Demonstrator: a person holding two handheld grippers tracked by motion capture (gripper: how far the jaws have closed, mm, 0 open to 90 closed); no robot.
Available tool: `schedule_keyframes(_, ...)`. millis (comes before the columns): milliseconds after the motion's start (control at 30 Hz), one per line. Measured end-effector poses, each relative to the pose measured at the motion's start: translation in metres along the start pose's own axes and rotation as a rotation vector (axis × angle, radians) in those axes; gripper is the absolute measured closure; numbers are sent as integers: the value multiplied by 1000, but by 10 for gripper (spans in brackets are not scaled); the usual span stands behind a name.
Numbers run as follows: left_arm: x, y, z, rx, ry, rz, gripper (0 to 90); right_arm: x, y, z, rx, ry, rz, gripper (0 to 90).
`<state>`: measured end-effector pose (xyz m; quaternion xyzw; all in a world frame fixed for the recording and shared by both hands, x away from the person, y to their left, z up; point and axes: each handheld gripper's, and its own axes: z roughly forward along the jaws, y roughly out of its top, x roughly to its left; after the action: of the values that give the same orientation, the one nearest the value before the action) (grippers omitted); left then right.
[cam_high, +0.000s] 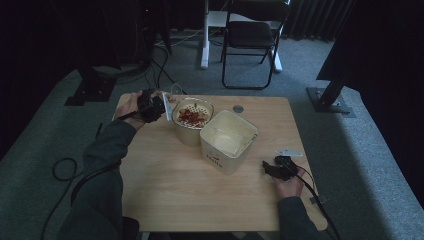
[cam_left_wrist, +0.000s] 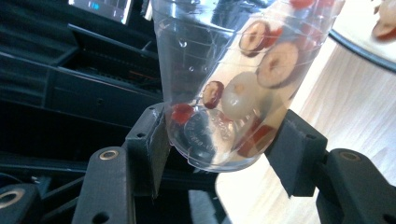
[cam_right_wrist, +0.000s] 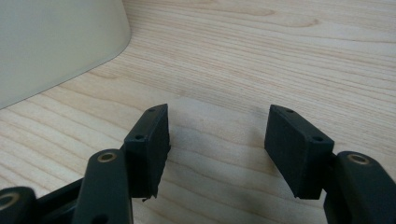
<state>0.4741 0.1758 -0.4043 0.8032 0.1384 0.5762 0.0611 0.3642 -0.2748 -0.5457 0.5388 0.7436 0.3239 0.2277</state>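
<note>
My left gripper (cam_left_wrist: 219, 140) clamps a clear plastic cup (cam_left_wrist: 224, 88) tilted over the strainer bowl (cam_high: 192, 116); its own view reveals red date slices inside. My right gripper (cam_right_wrist: 217, 144) rests empty, jaws apart, on the table (cam_right_wrist: 280, 56) near the cream bucket (cam_high: 228, 140).

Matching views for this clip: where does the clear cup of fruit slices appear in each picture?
High view: clear cup upper left, tipped over the strainer bowl, held by the left tongs.
Left gripper view: centre, its base between the two pads.
Right gripper view: right tongs open over bare wood beside the cream tub.
Shared landmark: the light wood tabletop.
</note>
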Motion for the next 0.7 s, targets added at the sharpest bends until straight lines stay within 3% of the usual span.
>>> schedule_keyframes(167, 0, 6, 0, 22, 28, 116, 429, 0, -3, 0, -24, 1, -2, 388)
schedule_keyframes(433, 11, 23, -2, 37, 58, 247, 430, 0, -4, 0, -32, 8, -10, 372)
schedule_keyframes(533, 11, 31, -3, 45, 87, 334, 430, 0, -4, 0, -32, 8, -10, 371)
schedule_keyframes(567, 11, 31, -3, 45, 87, 334, 430, 0, -4, 0, -32, 8, -10, 371)
schedule_keyframes(600, 11, 35, -4, 49, 108, 390, 430, 0, -4, 0, -32, 8, -10, 372)
schedule_keyframes(700, 13, 39, -6, 54, 128, 446, 430, 0, -4, 0, -32, 9, -9, 372)
